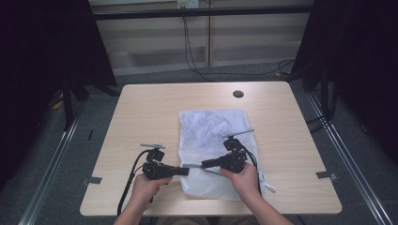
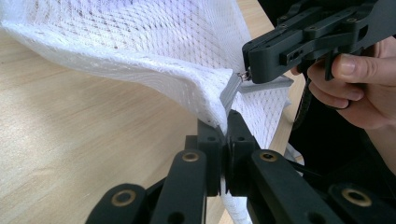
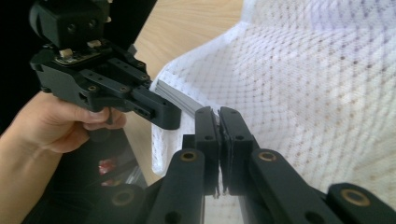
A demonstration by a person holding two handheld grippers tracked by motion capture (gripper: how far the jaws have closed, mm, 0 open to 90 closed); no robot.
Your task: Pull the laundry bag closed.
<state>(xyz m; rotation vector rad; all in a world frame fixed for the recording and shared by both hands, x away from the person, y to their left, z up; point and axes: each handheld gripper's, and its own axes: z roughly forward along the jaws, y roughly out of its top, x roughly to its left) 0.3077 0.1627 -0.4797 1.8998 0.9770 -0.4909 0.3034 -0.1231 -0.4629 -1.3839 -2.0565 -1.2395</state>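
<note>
A white mesh laundry bag (image 1: 211, 131) lies flat on the middle of the wooden table (image 1: 141, 117). Its near left corner is lifted off the wood. My left gripper (image 1: 186, 171) is shut on the bag's edge (image 2: 205, 100) beside the grey zipper tape (image 2: 264, 85). My right gripper (image 1: 204, 164) comes in from the right, its tip a few centimetres from the left one. It is shut on the small metal zipper pull (image 2: 242, 75). In the right gripper view its jaws meet against the mesh (image 3: 299, 93), with the left gripper (image 3: 163, 114) just to their left.
A dark round cable hole (image 1: 238, 93) sits near the table's far edge. Black curtains hang on both sides, and cables (image 1: 197, 70) run over the floor behind. Small metal brackets (image 1: 326, 175) stick out at the table's near corners.
</note>
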